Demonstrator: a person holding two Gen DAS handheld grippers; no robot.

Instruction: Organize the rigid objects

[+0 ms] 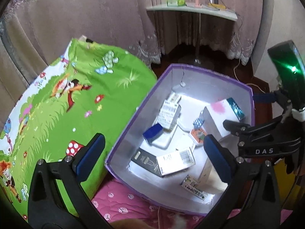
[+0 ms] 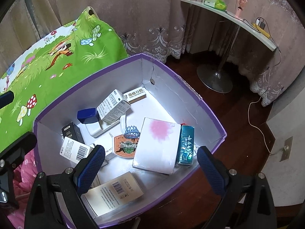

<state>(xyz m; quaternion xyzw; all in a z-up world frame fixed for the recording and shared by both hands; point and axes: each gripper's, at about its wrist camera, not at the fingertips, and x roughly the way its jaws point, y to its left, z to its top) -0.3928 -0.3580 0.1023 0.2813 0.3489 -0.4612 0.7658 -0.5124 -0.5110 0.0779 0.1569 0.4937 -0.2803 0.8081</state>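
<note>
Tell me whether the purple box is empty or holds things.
Holds things: the purple box contains several cartons, among them a teal carton and a basketball-print pack.

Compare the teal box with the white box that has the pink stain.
The teal box is narrow and dark with white lettering; the white box is broader, plain, with a pink blotch. The teal box lies alongside the white box's right edge. Both lie in the purple-rimmed bin.

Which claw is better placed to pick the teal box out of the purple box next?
Probably the right claw: it hangs open over the purple box, with the teal box just ahead. The left claw, also open, sits at the box's far side.
</note>
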